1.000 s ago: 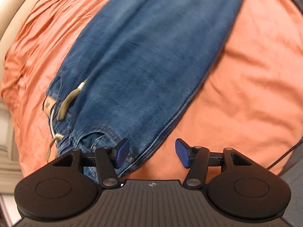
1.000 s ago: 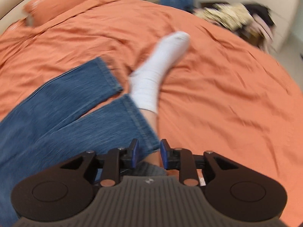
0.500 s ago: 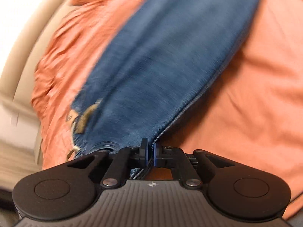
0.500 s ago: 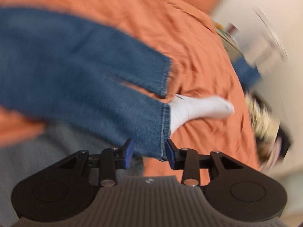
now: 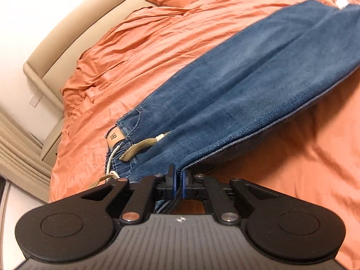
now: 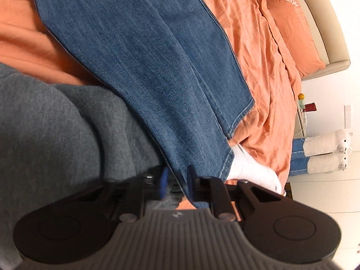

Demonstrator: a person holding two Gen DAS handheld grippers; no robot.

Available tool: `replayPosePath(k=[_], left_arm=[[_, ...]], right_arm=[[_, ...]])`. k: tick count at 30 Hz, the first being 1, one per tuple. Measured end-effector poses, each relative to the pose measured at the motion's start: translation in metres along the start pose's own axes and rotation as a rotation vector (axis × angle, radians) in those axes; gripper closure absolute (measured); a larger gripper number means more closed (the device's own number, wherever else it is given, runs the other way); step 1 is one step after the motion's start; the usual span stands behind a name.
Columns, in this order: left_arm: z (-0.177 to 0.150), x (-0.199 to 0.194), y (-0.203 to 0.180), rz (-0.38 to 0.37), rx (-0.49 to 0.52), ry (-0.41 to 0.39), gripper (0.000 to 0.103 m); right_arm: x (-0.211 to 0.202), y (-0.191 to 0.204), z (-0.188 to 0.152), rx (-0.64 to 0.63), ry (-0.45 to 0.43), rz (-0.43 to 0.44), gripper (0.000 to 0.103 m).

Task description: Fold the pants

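Note:
Blue jeans (image 5: 236,94) lie lengthwise on an orange bed, with a tan drawstring (image 5: 139,149) and leather patch at the waist. My left gripper (image 5: 178,183) is shut on the jeans' side edge near the waistband and lifts it off the sheet. In the right wrist view the jeans' legs (image 6: 146,56) run away from me, hems at the right. My right gripper (image 6: 176,183) has its blue pads on either side of the near leg's hem edge, with the denim between them; the jaws stand a little apart.
The orange bedsheet (image 5: 315,157) covers the bed, with a pillow (image 6: 292,29) and beige headboard (image 5: 67,40) beyond. A person's grey-clad leg (image 6: 56,117) and white sock (image 6: 252,168) lie beside my right gripper. A nightstand (image 6: 302,112) stands by the bed.
My left gripper closed on the jeans' side edge near the waist and lifted it. My right gripper swung round to the leg hem and its pads now straddle the denim.

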State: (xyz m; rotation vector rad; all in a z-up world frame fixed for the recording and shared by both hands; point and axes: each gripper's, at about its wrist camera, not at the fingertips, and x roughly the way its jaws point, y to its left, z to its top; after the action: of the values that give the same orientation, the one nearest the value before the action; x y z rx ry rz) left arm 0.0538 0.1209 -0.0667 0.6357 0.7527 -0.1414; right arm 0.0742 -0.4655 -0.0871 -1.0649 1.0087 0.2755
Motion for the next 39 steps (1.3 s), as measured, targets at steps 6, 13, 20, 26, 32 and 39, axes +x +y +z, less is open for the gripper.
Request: replayPosePath(k=[6,13,20,26,32,39], left_arm=[[0.019,-0.01,0.026,0.024,-0.08,-0.04,0.099],[0.074,-0.028,0.083,0.095,-0.128,-0.129,0.099],[0.127,0.038,0.102,0.078,-0.117,-0.052,0.099],[0.158,0.12,0.109,0.056,-0.084,0.037,0.099],[0.171,0.212,0.119,0.014,-0.079,0.153,0.098],[0.154,0.296,0.103,-0.048,-0.048,0.277,0.098]], right_arm=[[-0.023,-0.019,0.005,0.114,-0.073,-0.104,0.103],[-0.083,-0.101,0.033,0.302,-0.194,-0.206,0.103],[-0.025,-0.148,0.082,0.377,-0.096,-0.189,0.103],[0.052,-0.171,0.121,0.381,-0.027,-0.147,0.103],[0.139,-0.194,0.169,0.363,0.019,-0.106,0.103],[0.244,-0.186,0.21,0.3,0.101,-0.036,0.103]])
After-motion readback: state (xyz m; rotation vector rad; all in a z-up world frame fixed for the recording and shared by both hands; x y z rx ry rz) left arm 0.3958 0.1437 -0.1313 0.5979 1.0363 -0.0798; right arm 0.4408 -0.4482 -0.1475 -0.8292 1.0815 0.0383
